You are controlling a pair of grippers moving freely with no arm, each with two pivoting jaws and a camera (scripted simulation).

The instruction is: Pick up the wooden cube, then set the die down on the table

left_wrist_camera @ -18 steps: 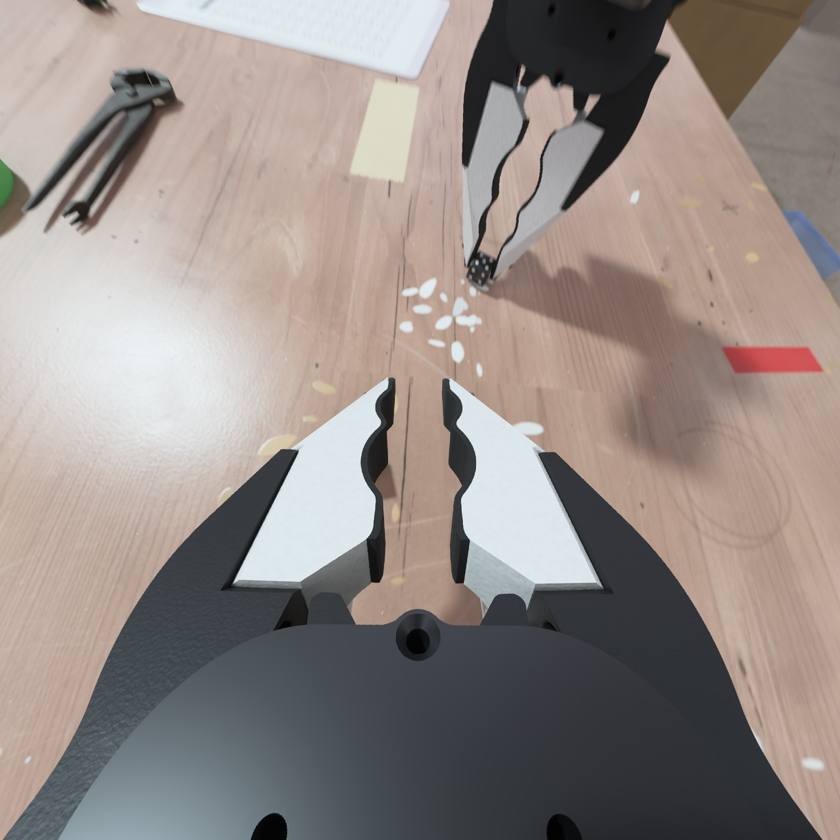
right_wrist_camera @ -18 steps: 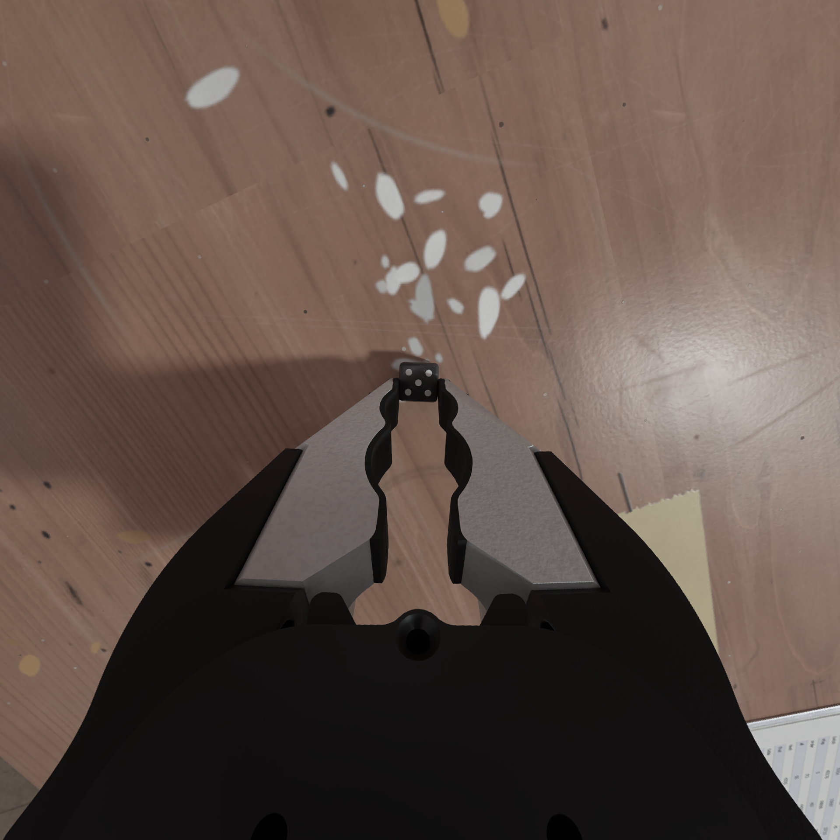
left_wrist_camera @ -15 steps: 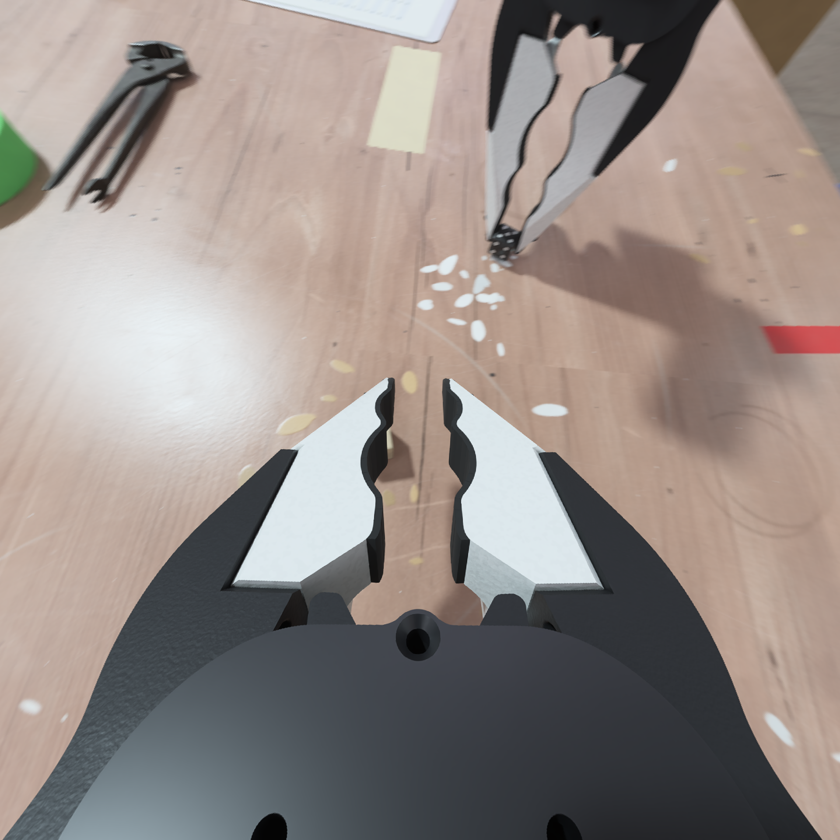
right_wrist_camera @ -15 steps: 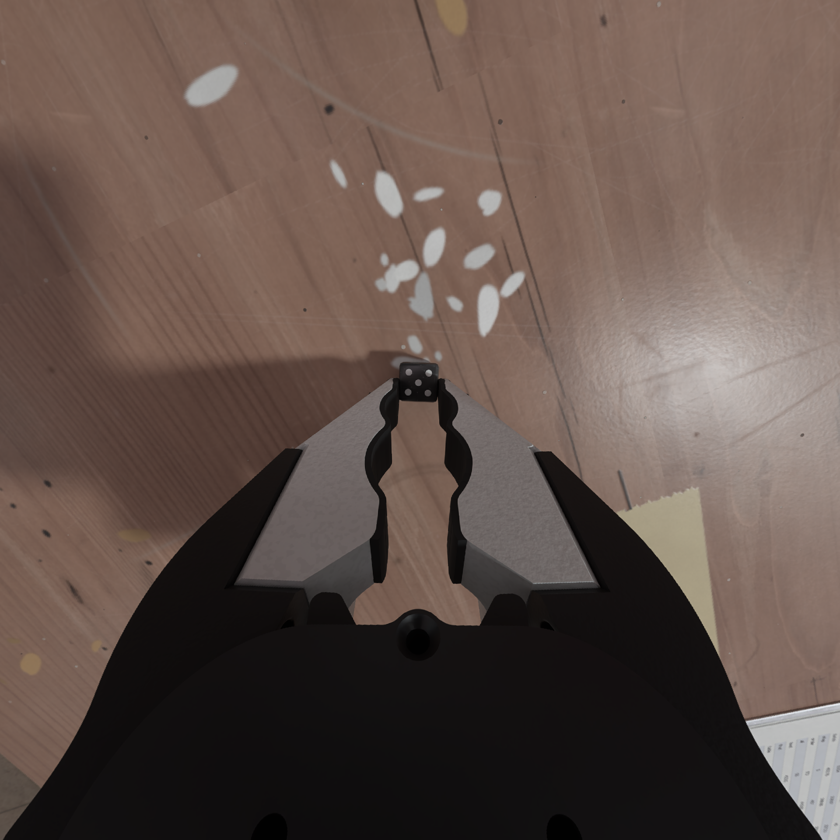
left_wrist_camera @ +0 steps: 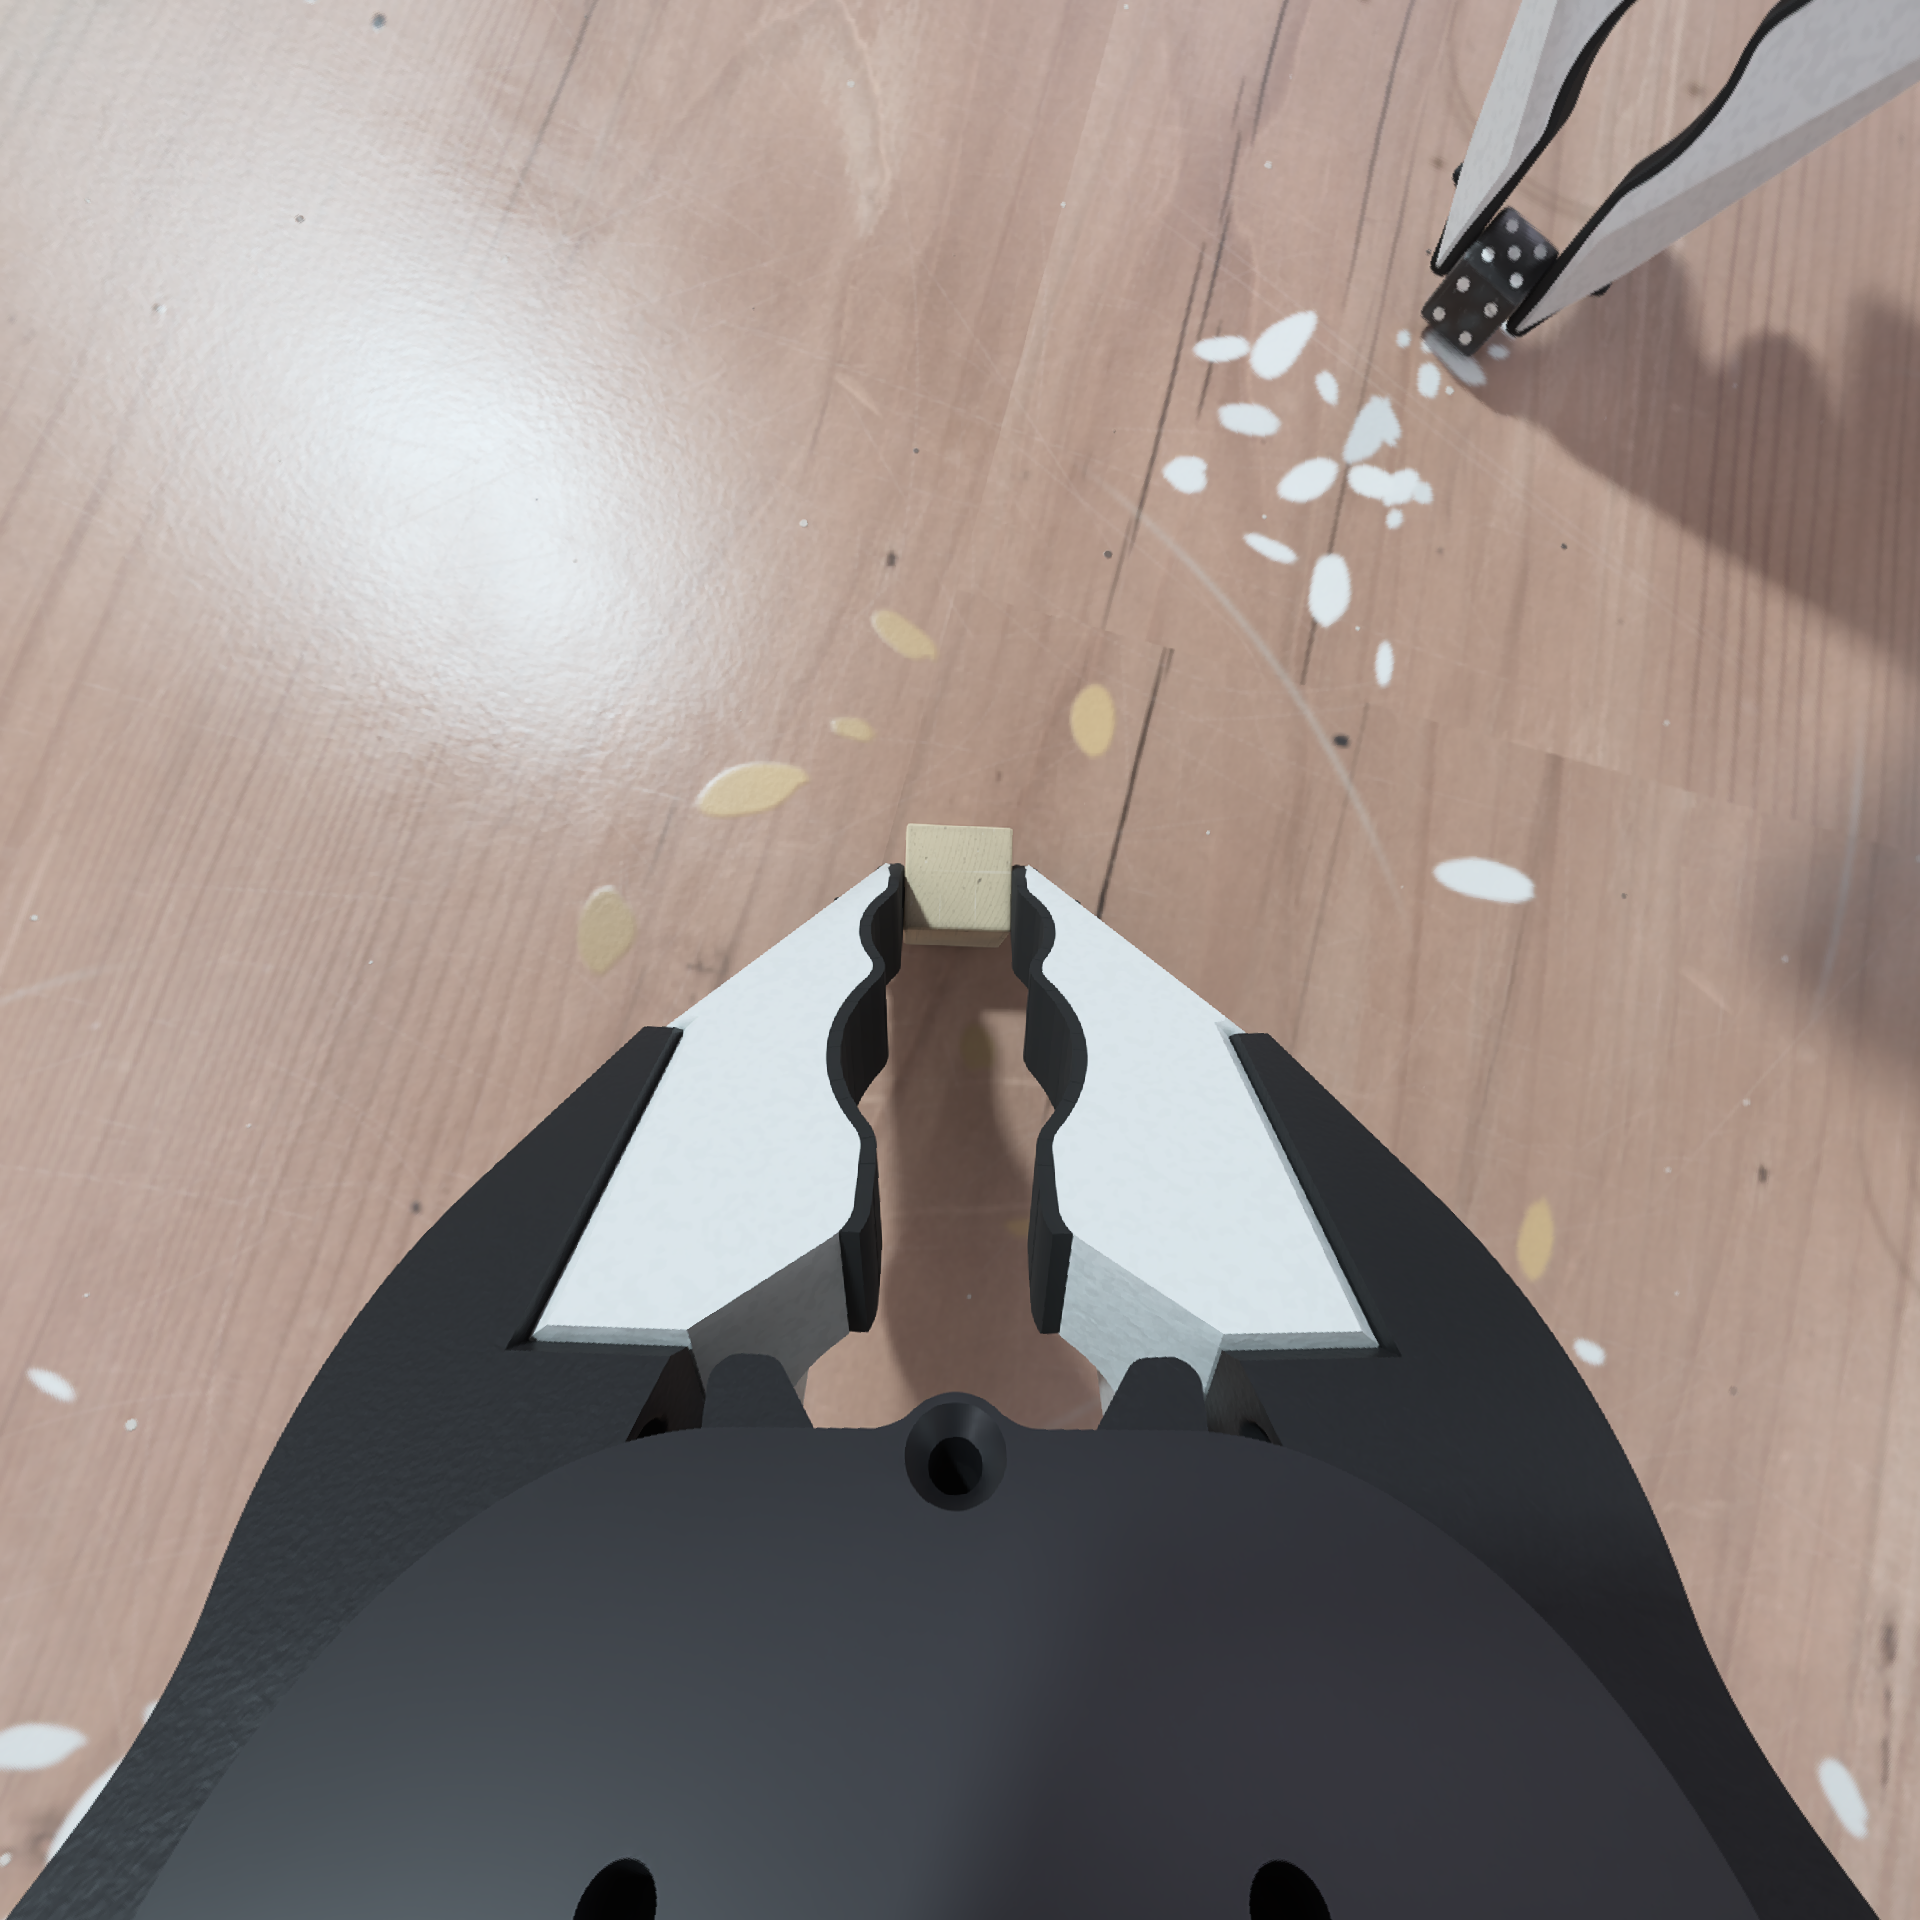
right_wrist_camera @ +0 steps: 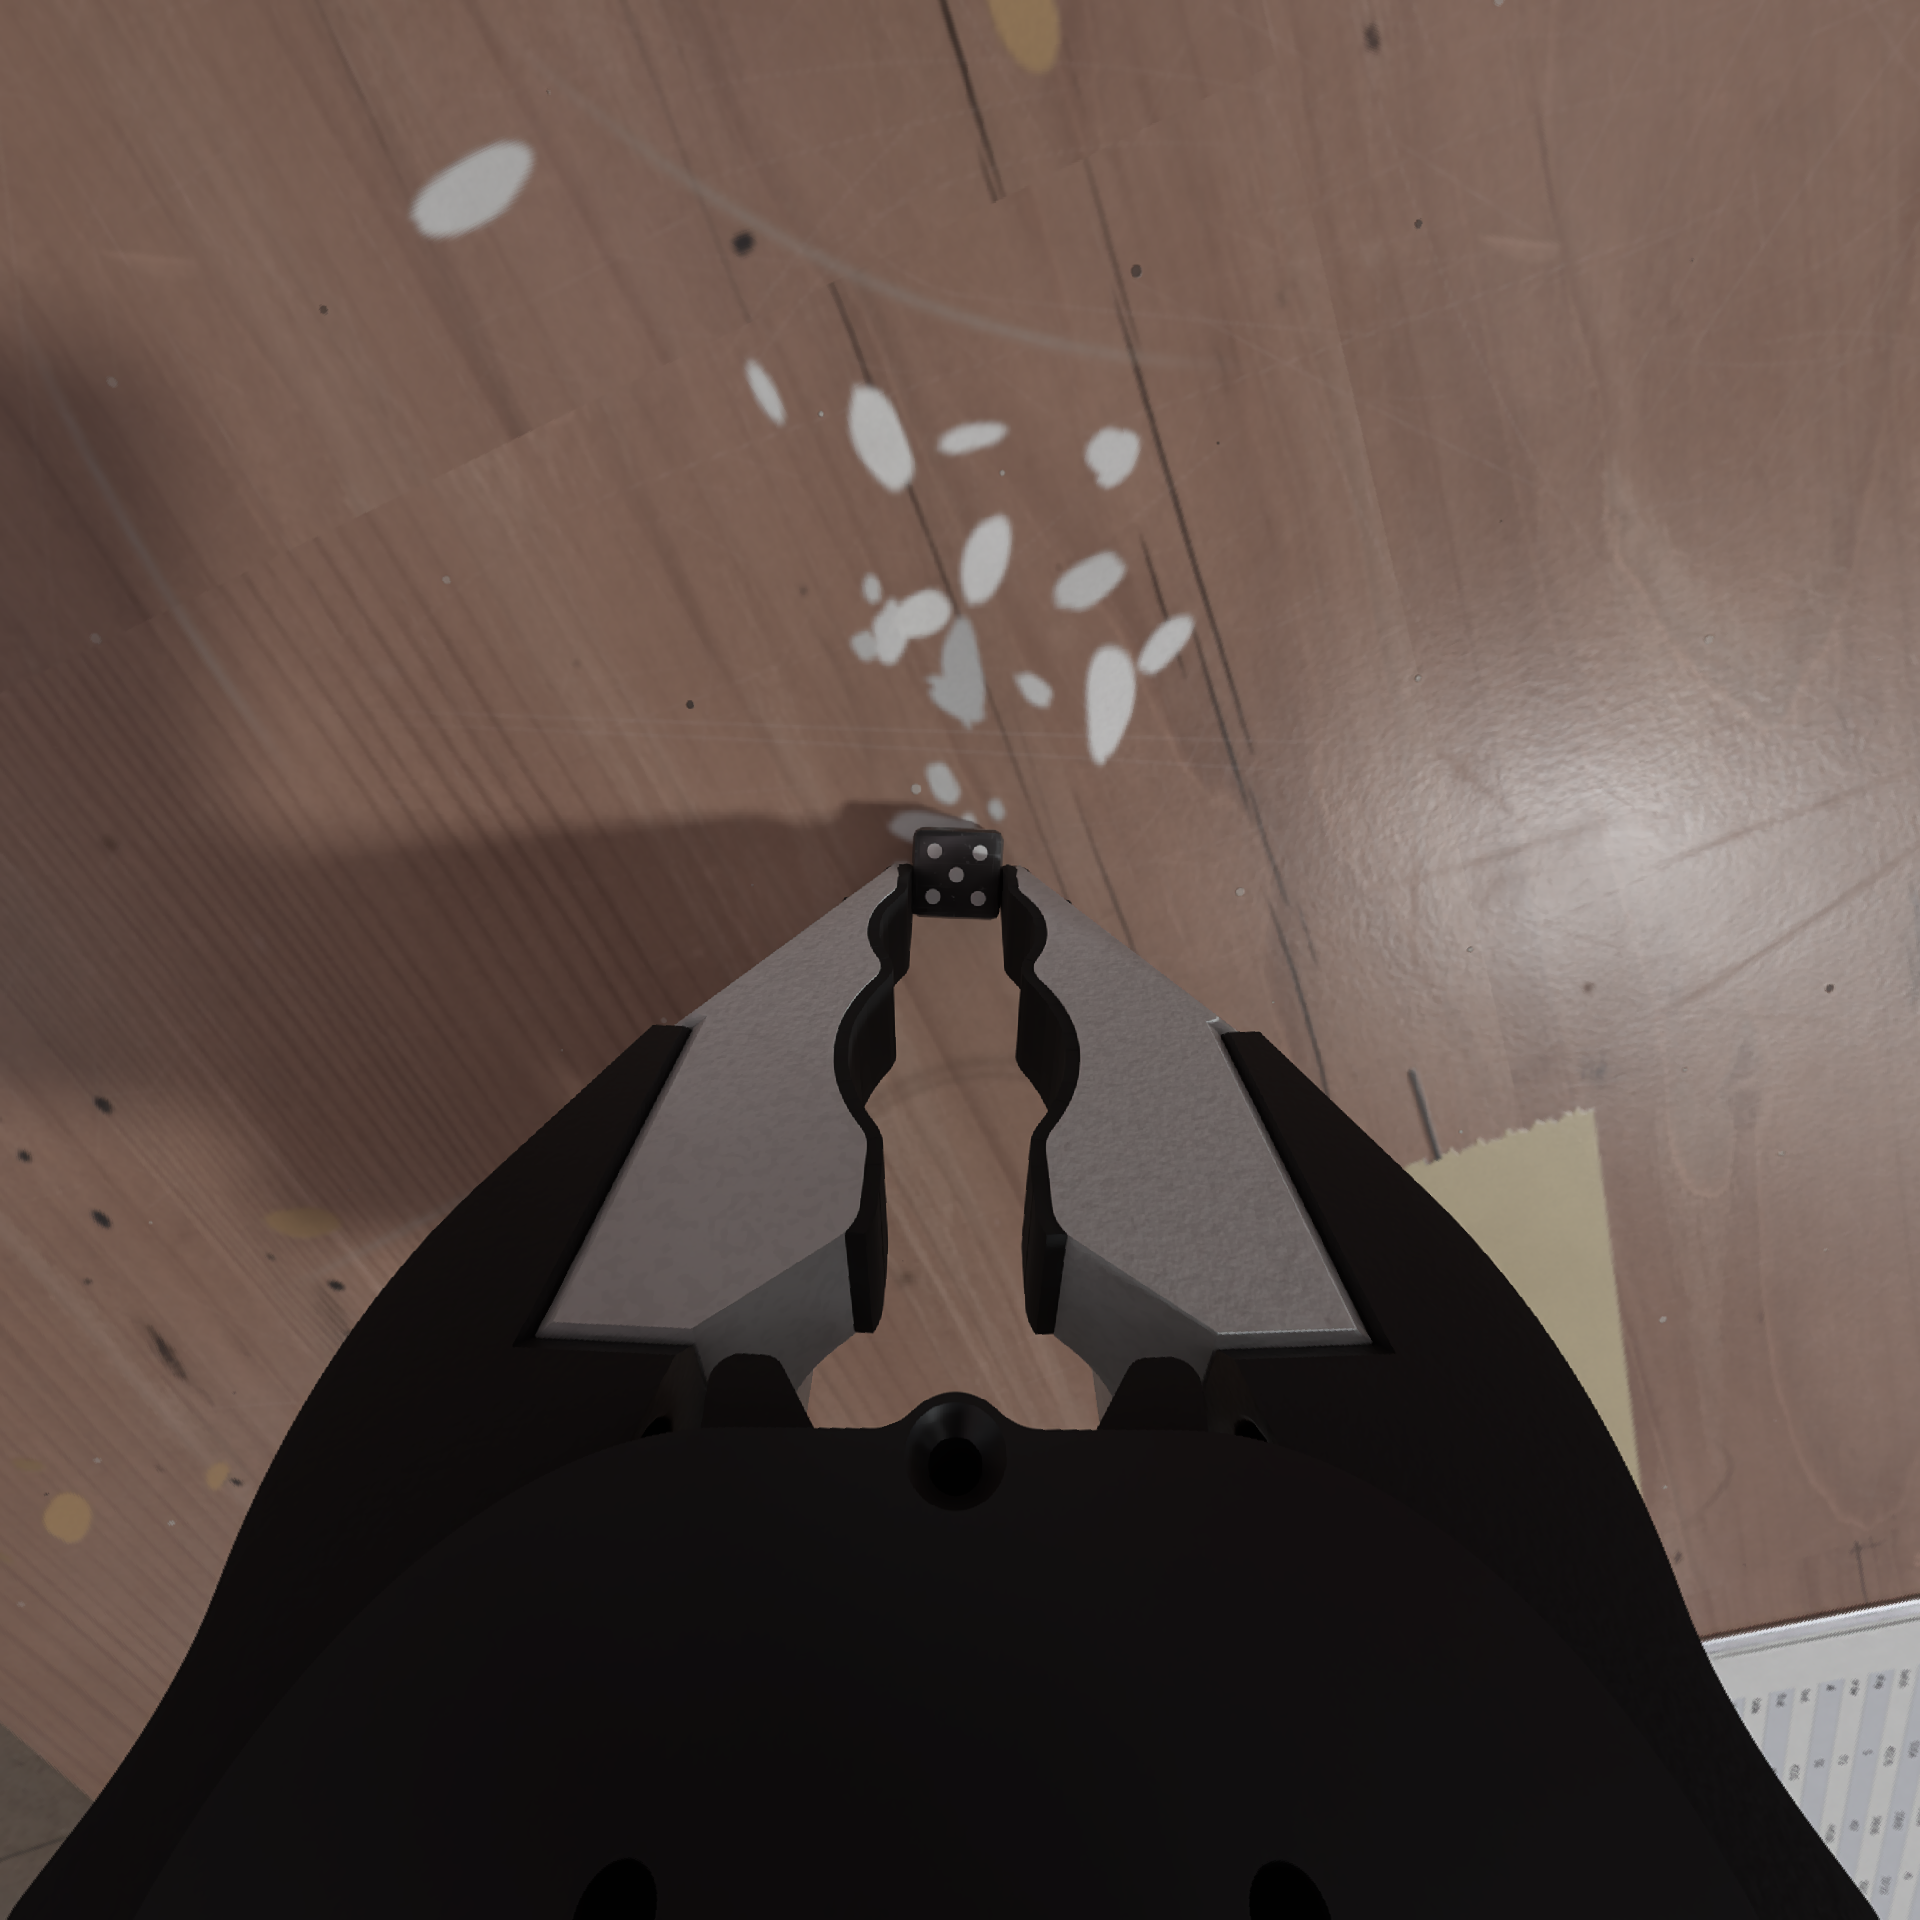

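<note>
The small wooden cube (left_wrist_camera: pixel 957 873) rests on the wooden table (left_wrist_camera: pixel 416 520), right between the fingertips of my left gripper (left_wrist_camera: pixel 957 909). The jaws stand narrowly apart, about the cube's width, close against both its sides. My right gripper (right_wrist_camera: pixel 957 894) is shut on the black die with white pips (right_wrist_camera: pixel 957 868), held at its fingertips just above the table. In the left wrist view the die (left_wrist_camera: pixel 1488 281) and the right gripper's fingers (left_wrist_camera: pixel 1662 135) show at the top right.
White paint flecks (left_wrist_camera: pixel 1309 478) lie on the table between the two grippers and yellow flecks (left_wrist_camera: pixel 748 787) lie near the cube. A beige tape strip (right_wrist_camera: pixel 1527 1299) and a white printed sheet (right_wrist_camera: pixel 1829 1766) lie to the right of the right gripper.
My left gripper has dropped down and forward, at the same opening, so the cube now lies between its fingertips. The right gripper and die have stayed in place.
</note>
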